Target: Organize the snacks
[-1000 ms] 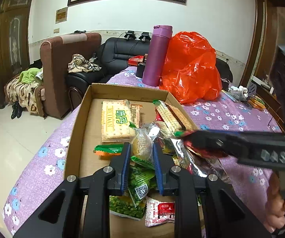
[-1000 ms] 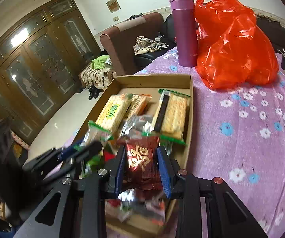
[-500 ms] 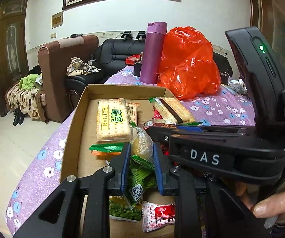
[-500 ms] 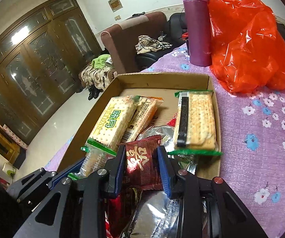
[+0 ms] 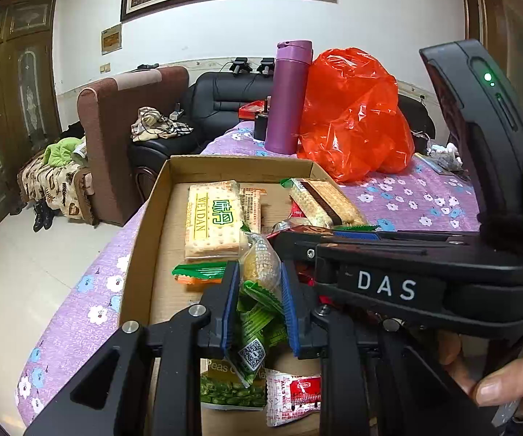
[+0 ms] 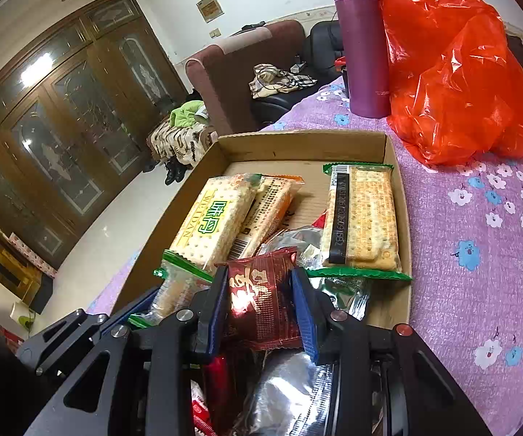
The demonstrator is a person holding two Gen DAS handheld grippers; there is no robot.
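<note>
An open cardboard box (image 5: 145, 236) (image 6: 297, 145) on the table holds a pile of snacks, among them a WEIDAN cracker pack (image 5: 214, 218) (image 6: 217, 218) and a second cracker pack (image 5: 323, 200) (image 6: 359, 218). My left gripper (image 5: 259, 283) is shut on a clear packet with a yellow snack and green ends (image 5: 261, 269), held over the box's near half. My right gripper (image 6: 259, 298) has a dark red snack packet (image 6: 261, 301) between its pads, low over the pile. Its jaws are opening, and the packet's edges still touch both pads. The right gripper's black body (image 5: 388, 283) crosses the left wrist view.
A purple flask (image 5: 288, 98) (image 6: 365, 43) and an orange-red plastic bag (image 5: 352, 116) (image 6: 454, 65) stand behind the box on the purple floral tablecloth (image 6: 479, 236). The table's edge runs left of the box, with armchairs beyond. A person's hand (image 5: 497, 381) holds the right gripper.
The right gripper carried the dark red packet over the box and down onto the pile, now crossing the left wrist view. Its pads stand slightly wider. The left gripper kept still.
</note>
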